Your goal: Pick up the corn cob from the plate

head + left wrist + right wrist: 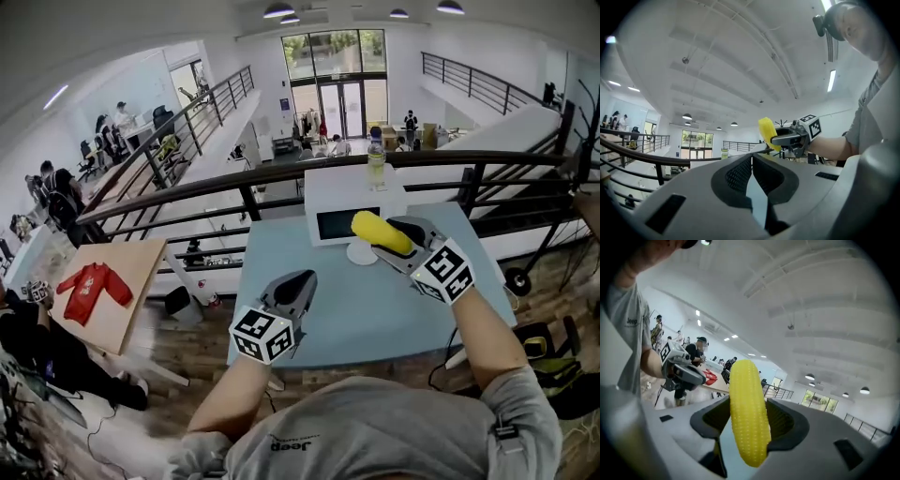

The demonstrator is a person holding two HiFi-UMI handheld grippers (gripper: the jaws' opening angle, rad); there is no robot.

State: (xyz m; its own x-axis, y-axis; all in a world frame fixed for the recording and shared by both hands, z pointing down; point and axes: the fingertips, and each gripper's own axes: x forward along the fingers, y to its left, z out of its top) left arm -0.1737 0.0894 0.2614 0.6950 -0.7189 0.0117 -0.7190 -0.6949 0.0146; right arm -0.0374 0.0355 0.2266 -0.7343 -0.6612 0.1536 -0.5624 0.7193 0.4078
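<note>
In the head view the yellow corn cob point(380, 232) is held in the air just above a small white plate point(359, 254) on the light blue table point(375, 314). My right gripper point(386, 242) is shut on the cob. In the right gripper view the corn cob point(745, 380) stands nearly upright across the right gripper point(749, 405), pinched at its middle. My left gripper point(301, 279) hovers over the table's near left part with its tips together and nothing in them. The left gripper view shows the left gripper point(752, 157) shut, with the corn cob point(766, 132) off to the right.
A white microwave point(342, 211) stands at the table's far edge with a bottle point(376, 161) on top. A dark railing point(281, 178) runs behind the table. To the left is a wooden table with a red garment point(94, 283).
</note>
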